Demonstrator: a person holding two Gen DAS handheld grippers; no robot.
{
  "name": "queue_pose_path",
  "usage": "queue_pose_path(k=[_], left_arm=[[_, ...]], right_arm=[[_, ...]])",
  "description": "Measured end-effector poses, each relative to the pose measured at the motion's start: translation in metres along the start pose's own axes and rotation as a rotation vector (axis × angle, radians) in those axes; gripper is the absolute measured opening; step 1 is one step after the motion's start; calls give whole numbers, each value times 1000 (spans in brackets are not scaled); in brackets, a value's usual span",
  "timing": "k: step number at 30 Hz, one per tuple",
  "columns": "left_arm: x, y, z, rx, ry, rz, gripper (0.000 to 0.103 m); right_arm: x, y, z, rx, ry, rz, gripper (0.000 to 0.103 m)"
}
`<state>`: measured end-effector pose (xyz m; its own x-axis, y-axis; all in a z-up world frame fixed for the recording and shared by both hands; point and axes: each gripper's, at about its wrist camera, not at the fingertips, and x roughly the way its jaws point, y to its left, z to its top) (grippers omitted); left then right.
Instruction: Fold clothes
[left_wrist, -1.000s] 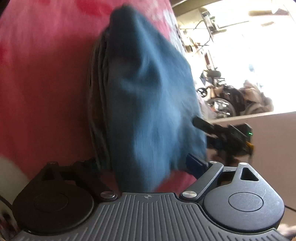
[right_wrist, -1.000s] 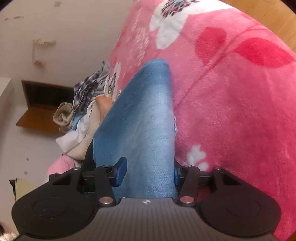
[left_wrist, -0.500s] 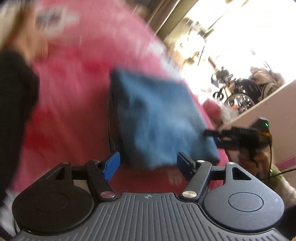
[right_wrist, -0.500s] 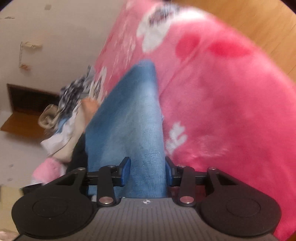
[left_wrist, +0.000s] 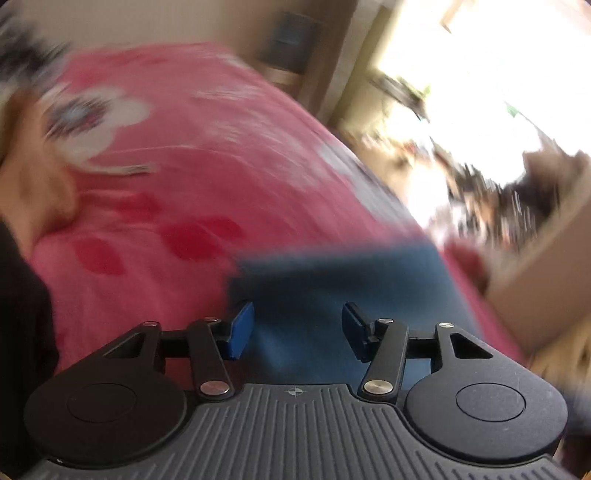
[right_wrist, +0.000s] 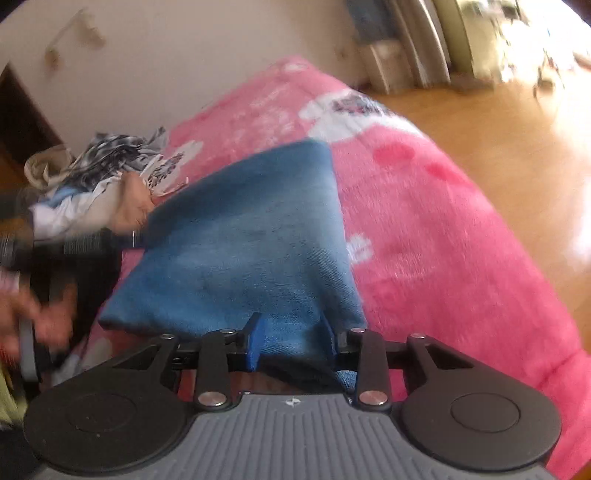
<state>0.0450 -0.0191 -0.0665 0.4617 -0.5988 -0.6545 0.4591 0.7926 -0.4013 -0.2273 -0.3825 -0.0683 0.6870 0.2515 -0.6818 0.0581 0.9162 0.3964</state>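
Right tongs (right_wrist: 291, 338) pinch the near edge of the blue garment (right_wrist: 251, 243), cloth bunched between the two blue pads. Left tongs (left_wrist: 297, 328) stand spread with nothing between the pads, and in the blurred left wrist view the same blue garment (left_wrist: 343, 291) lies just beyond them. The garment rests on the pink flowered blanket (right_wrist: 443, 229) of a bed, in a compact, roughly rectangular shape that looks folded at least once. How many layers it holds I cannot tell. From the right wrist view, a hand (right_wrist: 135, 205) is at the garment's far left corner, and a heap of other clothes (right_wrist: 99, 173) sits beyond it near the wall.

The main risk, as I judge it, is the single grip. With only one edge held, any pull or lift would drag the layers apart or let the free side sag, undoing the neat shape. The plush blanket probably clings to the denim-like cloth, so sliding the bundle could roll its lower layer under or skew the corners. The left wrist view is smeared enough that the left tongs' aim cannot be checked. If they close on a top layer alone, the fold would peel open. The garment also lies toward the bed's edge, with the wooden floor (right_wrist: 509, 155) beside it, so a careless tug could tip it off.
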Motion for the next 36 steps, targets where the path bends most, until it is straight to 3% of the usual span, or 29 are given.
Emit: queue_pose_path(k=[2,5,8,10,13,15,17,20,21,23,24,25,36], left_arm=[[-5,23,19,-104,-34,5,64],[2,42,28,-185,59,-59,74],[19,42,21,-183,185,-72,78],[31,39,14,-168,256,-63,76],[37,34,9,-175,242,-93,70],[40,34,10,-192,240,-120,60],[44,37,10,-201,243,-149,54],[46,39,7,-194,233,-178,48],[46,39,7,-185,229,-181,46],[44,37,7,-173,220,-186,44],[44,37,8,-174,219,-192,42],[44,37,10,-179,218,-198,42],[46,46,16,-225,208,-224,39]], right_arm=[[-1,5,4,-41,1,-24,36],[-11,22,12,-164,-35,-44,36],[-21,56,22,-379,-99,-32,36],[-23,79,29,-505,-107,25,36],[-10,117,31,-662,-46,165,38],[6,144,22,-804,-2,211,47],[23,164,11,-921,48,229,61],[45,182,-6,-1044,59,177,61],[49,185,-9,-1069,52,148,59],[59,192,-17,-1119,38,88,30],[63,196,-20,-1143,31,58,25],[66,199,-22,-1154,23,35,13],[69,205,-29,-1052,-11,24,10]])
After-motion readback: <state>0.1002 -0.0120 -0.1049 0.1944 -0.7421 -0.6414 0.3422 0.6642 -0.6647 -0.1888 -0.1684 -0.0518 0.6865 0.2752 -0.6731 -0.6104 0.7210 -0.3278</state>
